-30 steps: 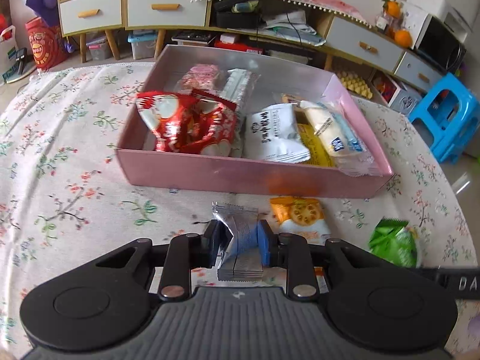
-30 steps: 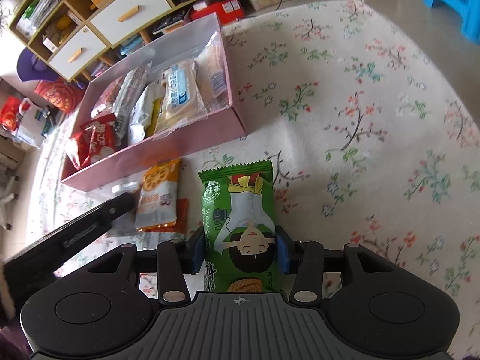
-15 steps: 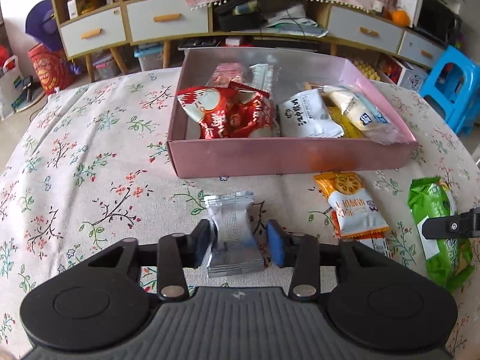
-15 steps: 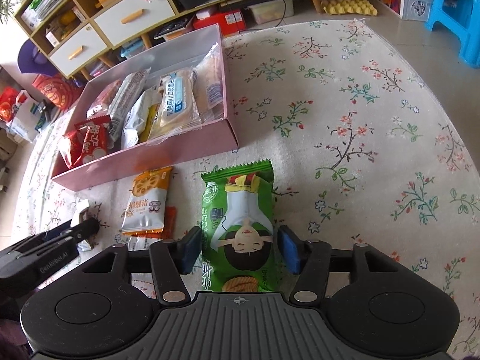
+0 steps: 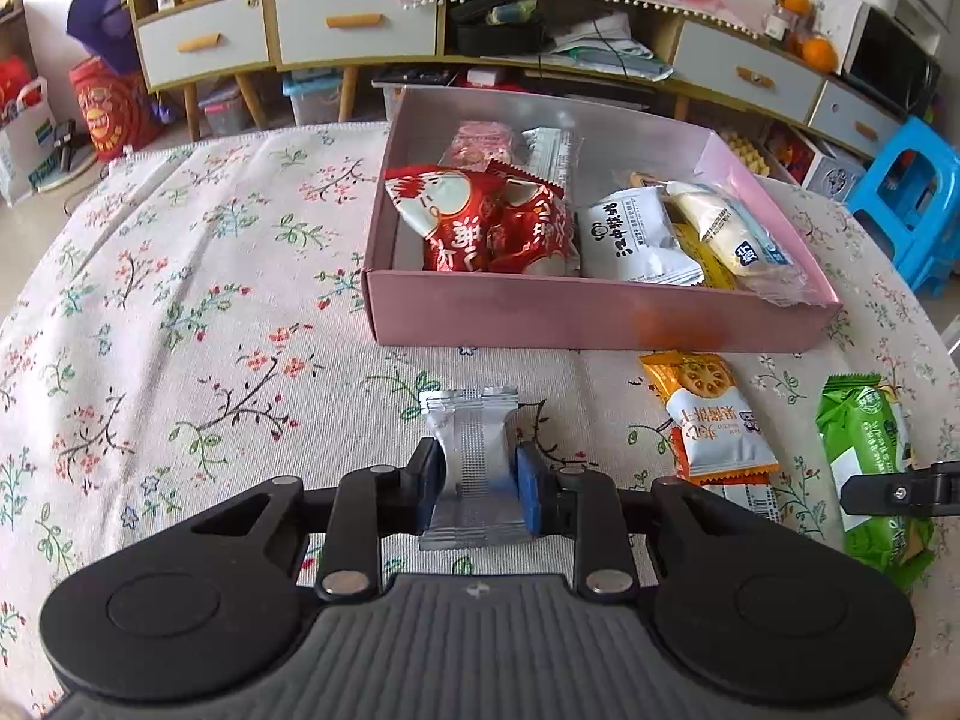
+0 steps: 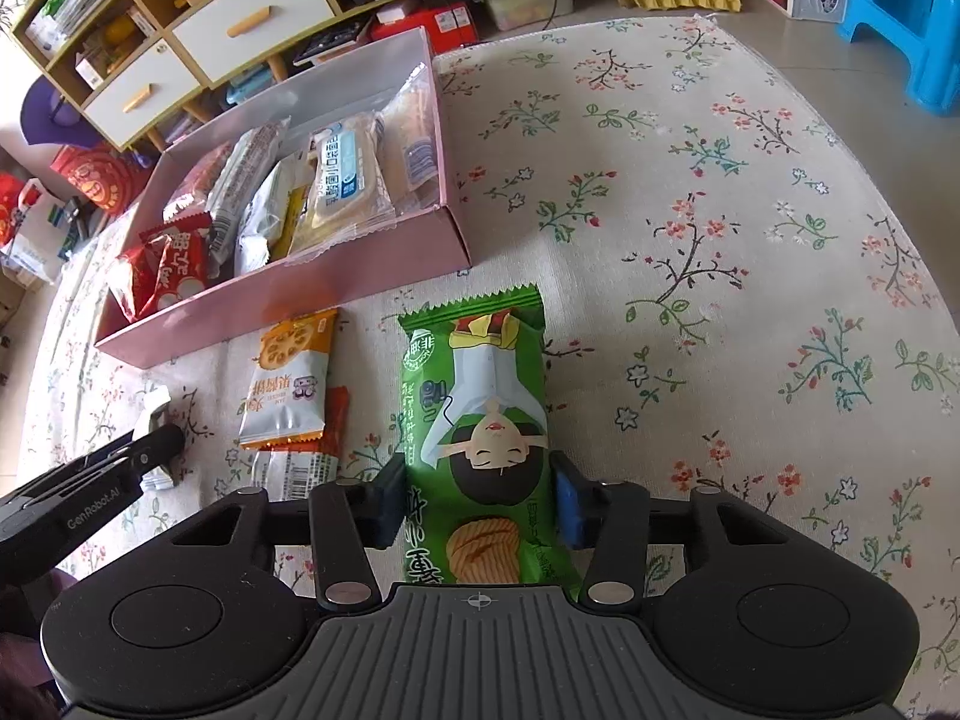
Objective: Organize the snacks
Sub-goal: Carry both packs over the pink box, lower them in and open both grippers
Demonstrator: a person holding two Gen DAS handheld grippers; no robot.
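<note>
A pink box (image 5: 600, 315) with several snack packets stands on the floral tablecloth; it also shows in the right wrist view (image 6: 288, 294). My left gripper (image 5: 477, 489) is shut on a silver packet (image 5: 474, 450) that rests on the cloth in front of the box. My right gripper (image 6: 477, 501) has its pads against both sides of a green packet (image 6: 480, 414) lying on the cloth; the same green packet shows in the left wrist view (image 5: 870, 462). An orange and white packet (image 5: 714, 414) lies between them, over another packet (image 6: 300, 468).
The round table's edge curves close on the right (image 6: 888, 180). A blue stool (image 5: 912, 192) stands beyond it. Low cabinets with drawers (image 5: 354, 18) line the back wall. Open tablecloth lies left of the box (image 5: 180, 276).
Both grippers opened half a second ago and have closed again on their packets. The left gripper has drawn back to the left, away from the box; the silver packet is on the cloth.
</note>
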